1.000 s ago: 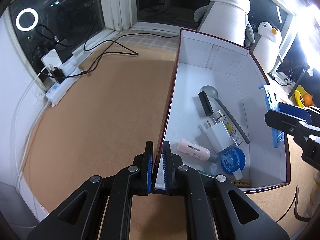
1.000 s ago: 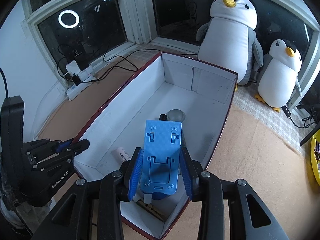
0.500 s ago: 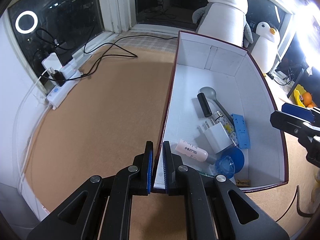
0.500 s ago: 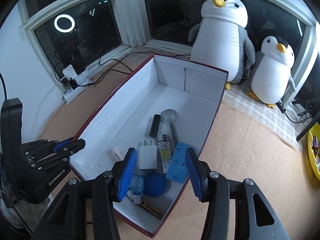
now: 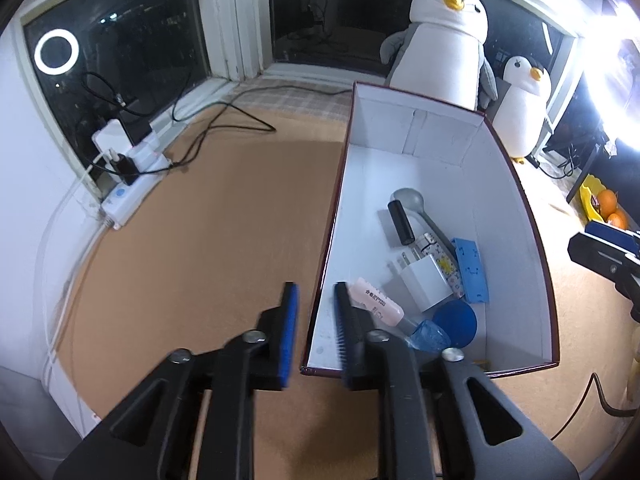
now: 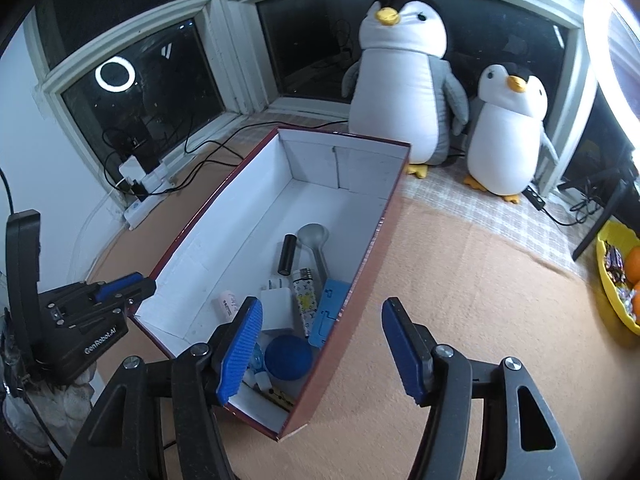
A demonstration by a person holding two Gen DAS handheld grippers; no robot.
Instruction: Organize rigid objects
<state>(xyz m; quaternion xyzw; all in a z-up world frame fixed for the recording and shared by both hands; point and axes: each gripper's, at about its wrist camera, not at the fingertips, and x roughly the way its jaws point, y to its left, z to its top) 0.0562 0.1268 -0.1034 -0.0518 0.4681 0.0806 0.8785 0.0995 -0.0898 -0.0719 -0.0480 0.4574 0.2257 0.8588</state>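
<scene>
the left gripper [image 5: 314,304], clamped on the near left wall of the box [image 5: 516,184] a second ago, has just been opening; its jaws are now standing apart, straddling that wall without pressing it. the right gripper [image 6: 322,344], which was holding the blue phone stand [image 6: 330,312] a second ago, has just been opening too; its jaws are gaping wide and empty, straddling the box's right wall. the stand is now lying flat inside the box against the right wall, at 3 o'clock of the white charger [image 6: 276,308] and touching the patterned lighter [image 6: 305,296].

the left wrist view alone is showing the pink tube [image 5: 374,300] in full, at 9 o'clock of the charger. the right wrist view alone is showing the yellow fruit bowl [image 6: 612,280] at 3 o'clock and both plush penguins [image 6: 404,80] whole.
</scene>
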